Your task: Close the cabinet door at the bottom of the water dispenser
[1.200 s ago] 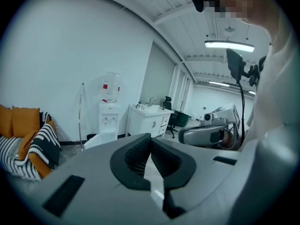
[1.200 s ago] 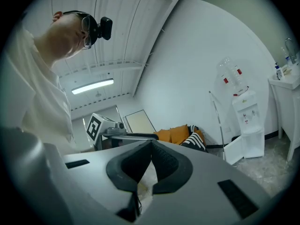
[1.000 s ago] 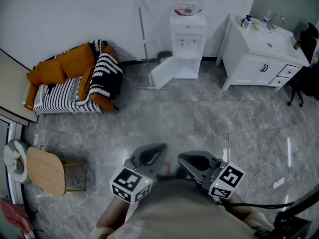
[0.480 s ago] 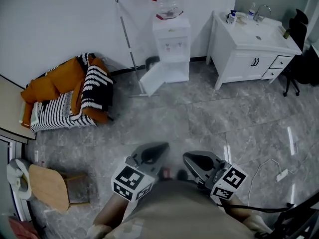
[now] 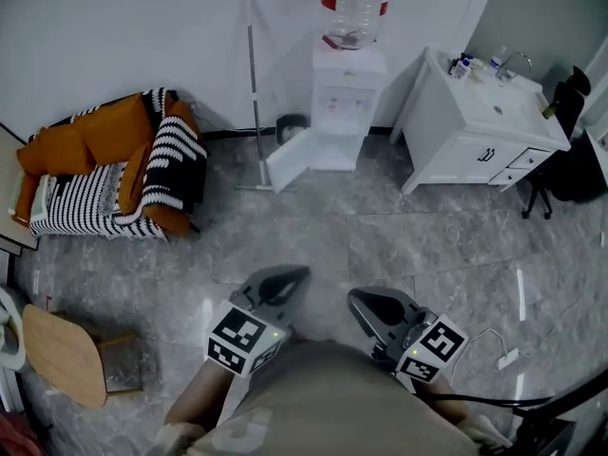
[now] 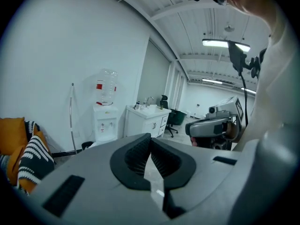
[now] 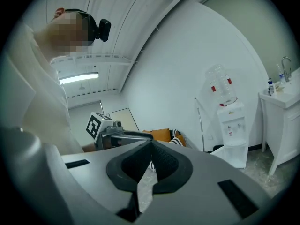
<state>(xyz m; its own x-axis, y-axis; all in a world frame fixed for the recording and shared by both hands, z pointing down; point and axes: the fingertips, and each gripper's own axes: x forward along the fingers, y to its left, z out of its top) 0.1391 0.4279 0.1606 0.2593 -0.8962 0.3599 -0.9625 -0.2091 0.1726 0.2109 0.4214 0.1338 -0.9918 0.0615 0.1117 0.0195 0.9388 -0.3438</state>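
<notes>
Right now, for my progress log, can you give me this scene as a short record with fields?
dispenser: white, against the wall, bottle on top
door: open, swung out toward the mop
left gripper: shut, empty, far from the door
right gripper: shut, empty, far from the door
beside dispenser: mop leaning on the wall on one side, sink cabinet on the other
task: door not yet closed

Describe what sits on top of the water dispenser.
A clear water bottle with a red label stands neck-down on the water dispenser; the socket under its neck is covered.
</notes>
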